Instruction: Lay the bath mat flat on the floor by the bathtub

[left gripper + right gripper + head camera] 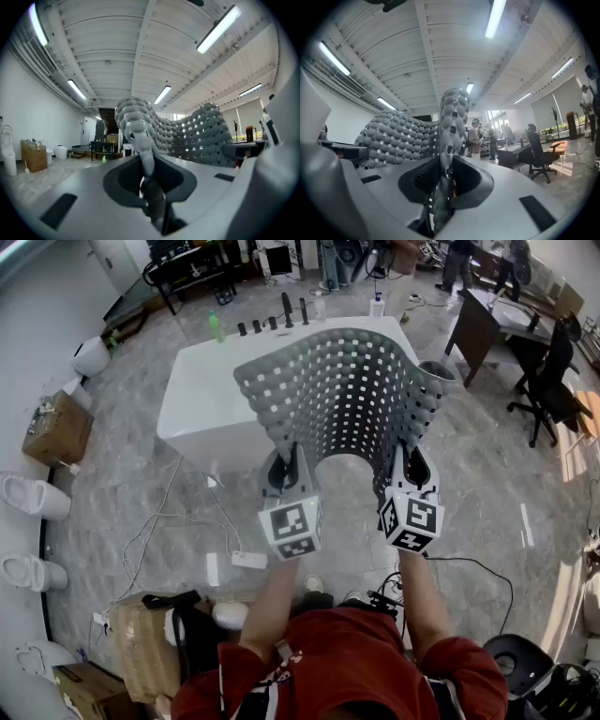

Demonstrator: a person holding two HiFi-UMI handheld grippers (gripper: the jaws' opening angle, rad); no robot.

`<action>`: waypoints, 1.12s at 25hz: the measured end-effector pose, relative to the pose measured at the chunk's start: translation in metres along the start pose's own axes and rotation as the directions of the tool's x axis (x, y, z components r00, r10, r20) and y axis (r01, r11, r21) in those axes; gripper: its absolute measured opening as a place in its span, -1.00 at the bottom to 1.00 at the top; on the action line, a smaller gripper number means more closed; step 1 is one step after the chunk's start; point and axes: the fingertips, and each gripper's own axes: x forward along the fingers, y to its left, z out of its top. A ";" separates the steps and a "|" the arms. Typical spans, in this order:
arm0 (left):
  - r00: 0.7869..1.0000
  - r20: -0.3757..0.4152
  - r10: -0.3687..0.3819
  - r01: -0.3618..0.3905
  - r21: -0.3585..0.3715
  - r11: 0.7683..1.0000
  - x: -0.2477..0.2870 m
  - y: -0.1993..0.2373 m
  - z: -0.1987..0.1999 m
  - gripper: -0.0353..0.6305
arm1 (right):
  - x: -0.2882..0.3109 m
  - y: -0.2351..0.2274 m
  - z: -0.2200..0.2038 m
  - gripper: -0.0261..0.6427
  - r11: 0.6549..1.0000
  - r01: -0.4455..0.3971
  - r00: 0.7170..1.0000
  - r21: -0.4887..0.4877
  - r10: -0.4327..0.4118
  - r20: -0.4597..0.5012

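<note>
Grey perforated bath mat [342, 395], held up in an arch off the floor [487, 512] before the white bathtub [202, 390], one near corner pinched in the left claw [287, 463], the other in the right claw [406, 463]

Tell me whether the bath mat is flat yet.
Not flat: the bath mat arches in the air, its near corners pinched by the left gripper and right gripper.

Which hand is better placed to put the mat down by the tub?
Neither alone: left claw and right claw each grip the near edge of the mat, level and side by side facing the tub. Lower both together.
</note>
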 end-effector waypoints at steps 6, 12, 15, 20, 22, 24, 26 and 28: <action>0.999 0.009 -0.042 0.042 0.021 0.999 -0.019 -0.009 0.011 -0.70 | -0.016 0.004 0.012 -0.68 1.000 0.010 1.000 0.008 -0.010 0.003; 0.999 0.020 -0.037 0.037 0.025 0.999 -0.027 0.001 0.018 -0.70 | -0.019 0.018 0.017 -0.68 1.000 -0.003 1.000 0.014 0.003 0.010; 1.000 0.013 -0.027 0.027 0.031 0.999 -0.030 0.010 0.017 -0.70 | -0.018 0.026 0.017 -0.68 1.000 -0.005 1.000 0.015 0.005 0.012; 0.999 0.007 -0.037 0.037 0.033 0.999 -0.026 0.020 0.016 -0.70 | -0.010 0.041 0.014 -0.67 0.999 -0.011 1.000 0.039 0.010 0.009; 0.999 -0.005 -0.039 0.039 0.023 0.999 -0.025 0.027 0.011 -0.70 | -0.008 0.049 0.010 -0.67 0.999 -0.009 1.000 0.037 0.009 0.004; 0.999 -0.010 -0.038 0.038 0.003 0.999 -0.023 0.036 0.006 -0.70 | -0.006 0.056 0.006 -0.67 0.999 -0.005 1.000 0.034 0.005 -0.002; 0.999 -0.014 -0.039 0.039 -0.013 0.999 -0.022 0.043 0.002 -0.70 | -0.004 0.061 0.003 -0.67 0.999 0.002 1.000 0.032 -0.001 -0.010; 0.999 -0.023 -0.044 0.043 -0.024 0.999 -0.020 0.050 -0.002 -0.70 | -0.002 0.066 0.001 -0.67 1.000 0.009 1.000 0.030 -0.008 -0.016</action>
